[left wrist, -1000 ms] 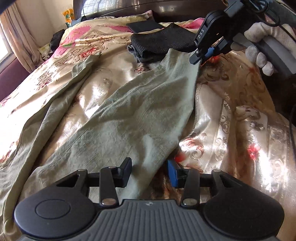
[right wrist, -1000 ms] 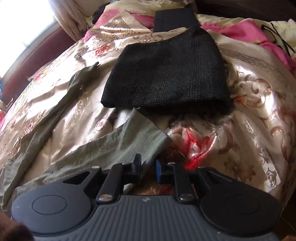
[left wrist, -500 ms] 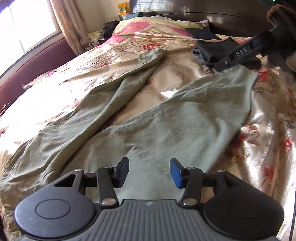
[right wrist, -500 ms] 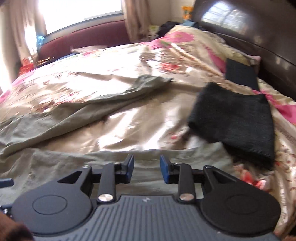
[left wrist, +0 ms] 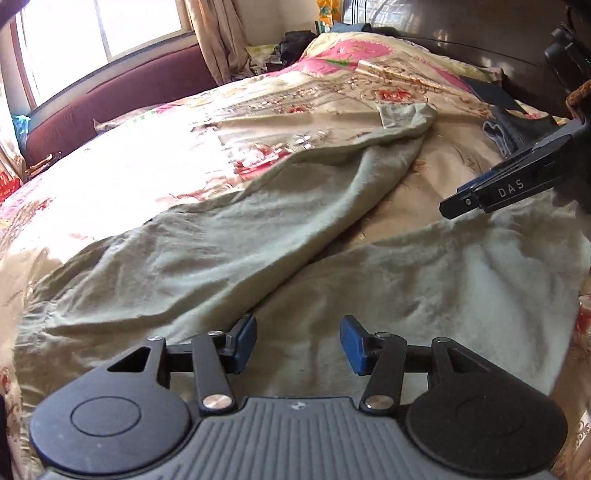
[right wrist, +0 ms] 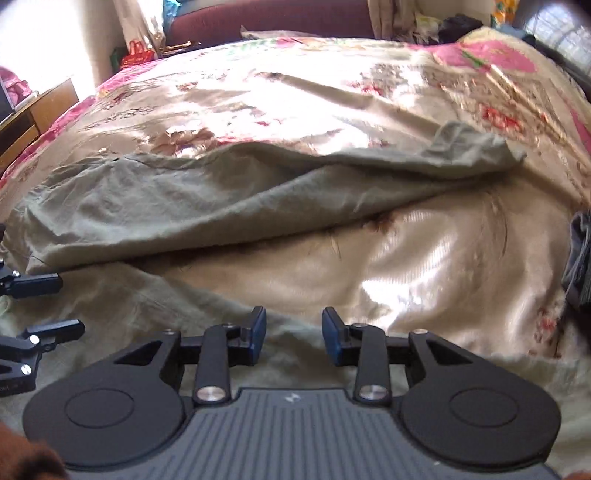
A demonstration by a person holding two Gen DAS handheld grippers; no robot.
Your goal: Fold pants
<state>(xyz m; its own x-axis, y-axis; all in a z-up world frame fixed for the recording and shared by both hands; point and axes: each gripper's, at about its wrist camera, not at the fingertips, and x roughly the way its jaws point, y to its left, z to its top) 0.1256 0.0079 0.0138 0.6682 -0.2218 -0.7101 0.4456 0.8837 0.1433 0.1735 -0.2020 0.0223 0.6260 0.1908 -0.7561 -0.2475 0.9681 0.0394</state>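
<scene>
One pair of olive pants [left wrist: 229,258] being displayed on the floral bedspread [left wrist: 147,166], two legs running lengthwise toward the headboard [left wrist: 461,33], left gripper [left wrist: 298,341] and right gripper [right wrist: 293,334] being held spread, empty, above the near leg.

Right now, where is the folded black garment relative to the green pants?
The black garment sits at the right edge of the left wrist view, on the floral bedspread near the headboard, beyond the green pants and behind the right gripper.
</scene>
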